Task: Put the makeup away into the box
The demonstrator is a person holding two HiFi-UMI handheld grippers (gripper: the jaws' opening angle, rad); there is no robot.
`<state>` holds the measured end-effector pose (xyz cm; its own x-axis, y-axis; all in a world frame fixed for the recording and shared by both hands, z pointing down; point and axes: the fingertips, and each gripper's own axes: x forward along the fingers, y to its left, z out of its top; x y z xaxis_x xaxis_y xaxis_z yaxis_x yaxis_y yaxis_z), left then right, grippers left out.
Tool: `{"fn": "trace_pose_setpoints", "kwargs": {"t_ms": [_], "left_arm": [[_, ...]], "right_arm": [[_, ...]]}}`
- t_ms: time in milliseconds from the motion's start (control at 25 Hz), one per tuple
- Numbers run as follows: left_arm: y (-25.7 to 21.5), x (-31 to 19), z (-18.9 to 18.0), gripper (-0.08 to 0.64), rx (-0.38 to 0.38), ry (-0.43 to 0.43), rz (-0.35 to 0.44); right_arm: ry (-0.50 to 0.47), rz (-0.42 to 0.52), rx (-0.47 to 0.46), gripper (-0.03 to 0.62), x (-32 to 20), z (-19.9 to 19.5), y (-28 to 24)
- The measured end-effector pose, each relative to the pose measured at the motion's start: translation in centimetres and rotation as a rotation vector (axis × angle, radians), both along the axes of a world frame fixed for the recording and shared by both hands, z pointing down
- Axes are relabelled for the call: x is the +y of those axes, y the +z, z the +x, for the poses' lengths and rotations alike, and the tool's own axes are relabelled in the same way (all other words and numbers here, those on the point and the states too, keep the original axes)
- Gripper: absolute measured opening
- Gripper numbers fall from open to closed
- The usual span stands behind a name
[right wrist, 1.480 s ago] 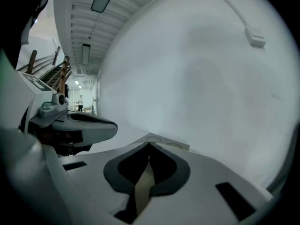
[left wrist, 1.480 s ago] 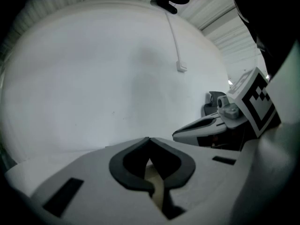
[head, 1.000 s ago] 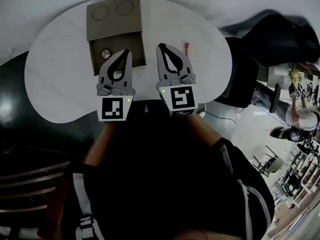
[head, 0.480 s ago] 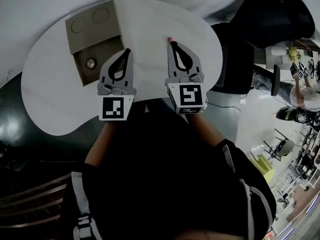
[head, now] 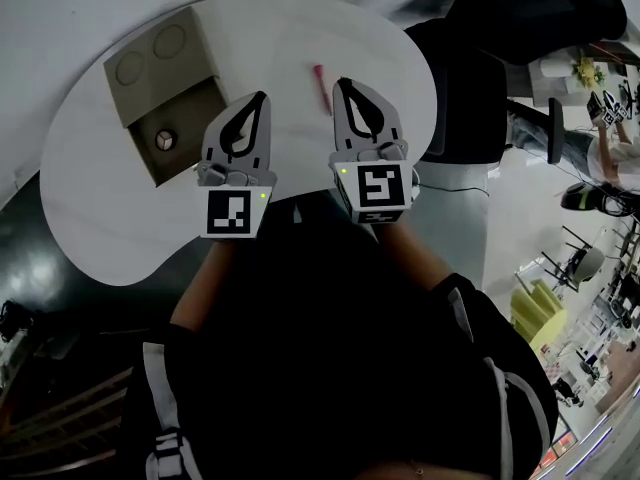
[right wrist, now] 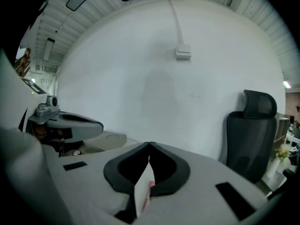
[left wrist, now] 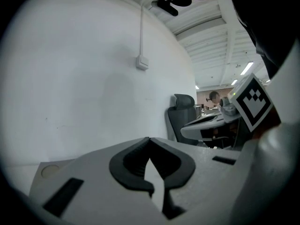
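A thin pink makeup stick (head: 320, 75) lies on the white table (head: 100, 198), just left of the tip of my right gripper (head: 343, 83). In the right gripper view the stick (right wrist: 149, 191) shows through the slit below the closed tips of the right gripper (right wrist: 149, 144), lying on the table and not held. The brown box (head: 150, 63) stands open at the table's far left with a small round item (head: 165, 140) inside. My left gripper (head: 262, 98) hovers right of the box with its tips touching (left wrist: 149, 139) and nothing in it.
A black office chair (head: 470, 78) stands past the table's right edge and shows as the chair (right wrist: 253, 125) against a plain white wall. A person's dark clothes fill the lower head view. Behind the chair at the right is office floor with furniture.
Both grippers have swung right across the table, away from the box. The pink stick, earlier right of the right gripper's tip, now lies just left of it. Both stay shut.
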<state>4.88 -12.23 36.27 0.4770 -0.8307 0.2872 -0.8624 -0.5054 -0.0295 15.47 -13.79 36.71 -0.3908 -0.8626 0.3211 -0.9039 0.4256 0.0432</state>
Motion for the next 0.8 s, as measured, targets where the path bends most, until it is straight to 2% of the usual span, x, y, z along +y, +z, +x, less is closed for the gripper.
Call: {"fn": "trace_pose_setpoints", "kwargs": {"t_ms": [80,280,520,640,800], "left_arm": [[0.5,-0.3,0.7,0.005,0.005,0.01,-0.015],[1.8,-0.7,2.0,0.005,-0.009,0.043,-0.034],[4.0,-0.8,3.1,0.005,0.006,0.063,-0.078],[5.6,-0.7,3.6,0.005,0.002,0.072,-0.109],[7.9,-0.8,3.6,0.005,-0.003,0.078,-0.15]], "right_arm": [[0.011,-0.045,0.006,0.024,0.0,0.5,0.8],[-0.006,-0.056,0.002,0.025,-0.2,1.1,2.7],[-0.018,-0.132,-0.001,0.03,-0.4,1.2,6.0],[-0.025,-0.17,-0.005,0.072,-0.6,1.2,7.7],[-0.034,-0.221,0.003,0.097,-1.1,1.0,10.3]]}}
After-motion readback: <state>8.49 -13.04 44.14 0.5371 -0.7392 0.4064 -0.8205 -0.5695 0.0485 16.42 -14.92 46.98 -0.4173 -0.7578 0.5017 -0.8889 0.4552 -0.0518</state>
